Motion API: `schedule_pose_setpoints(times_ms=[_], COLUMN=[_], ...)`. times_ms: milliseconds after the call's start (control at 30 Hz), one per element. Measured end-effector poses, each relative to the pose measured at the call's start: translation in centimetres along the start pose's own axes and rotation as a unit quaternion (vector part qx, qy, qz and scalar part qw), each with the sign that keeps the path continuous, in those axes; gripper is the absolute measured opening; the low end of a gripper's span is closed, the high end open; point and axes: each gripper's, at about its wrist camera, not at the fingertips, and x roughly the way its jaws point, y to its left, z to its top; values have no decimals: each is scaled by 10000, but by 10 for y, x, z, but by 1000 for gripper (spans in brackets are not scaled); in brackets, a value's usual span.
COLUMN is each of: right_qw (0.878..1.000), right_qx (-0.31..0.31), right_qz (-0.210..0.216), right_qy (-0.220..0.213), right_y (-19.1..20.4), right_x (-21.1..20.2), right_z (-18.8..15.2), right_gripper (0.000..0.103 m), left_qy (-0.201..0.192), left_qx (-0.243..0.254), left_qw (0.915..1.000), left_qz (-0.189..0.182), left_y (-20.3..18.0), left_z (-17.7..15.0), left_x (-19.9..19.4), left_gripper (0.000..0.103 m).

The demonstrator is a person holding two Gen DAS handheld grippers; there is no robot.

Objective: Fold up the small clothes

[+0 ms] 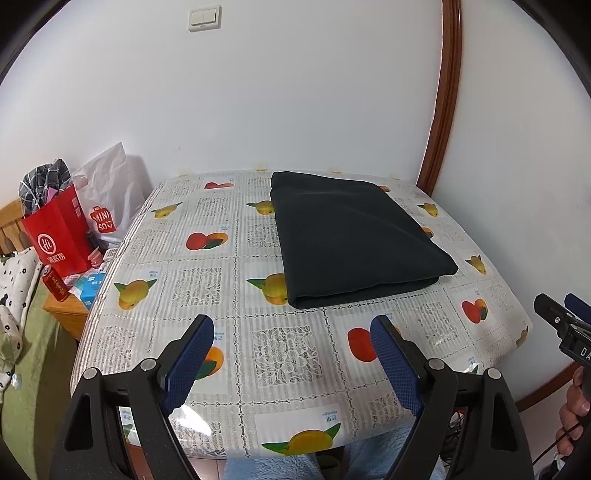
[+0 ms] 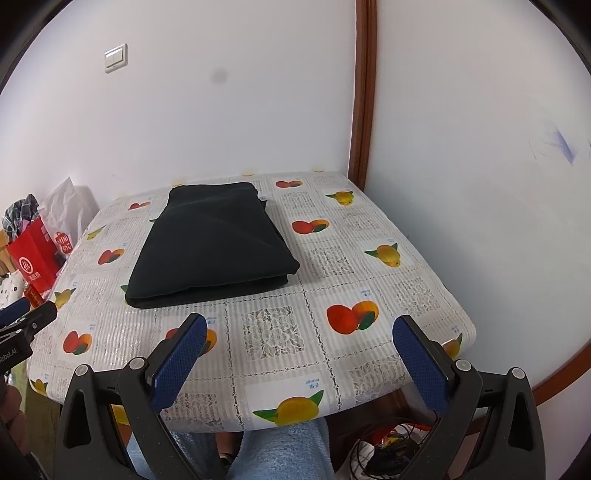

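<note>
A dark, near-black garment lies folded into a flat, neat rectangle of several layers. It rests on the fruit-patterned tablecloth, toward the cloth's far side by the wall.

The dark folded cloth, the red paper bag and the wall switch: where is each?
dark folded cloth (image 1: 354,236), left wrist view, middle of its top layer.
red paper bag (image 1: 59,236), left wrist view, its printed front.
wall switch (image 2: 116,58), right wrist view, centre of its plate.

We note a fruit-print bench cover, red paper bag, white plastic bag, wall switch, red can.
</note>
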Motion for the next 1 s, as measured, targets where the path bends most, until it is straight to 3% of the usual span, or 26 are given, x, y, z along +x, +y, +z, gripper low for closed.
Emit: schedule_pose_setpoints(times_ms=[1000], right_qw=[9999], right_qx=[-101], right_qz=[-19], right_qy=[-38], right_y=[7], right_x=[-4], right_z=[-2], right_gripper=[99], left_qy=[-53], left_qx=[-93], left_qw=[9999], left_qz=[34], left_y=[9], left_z=[3], left_x=[-3], left_gripper=[86])
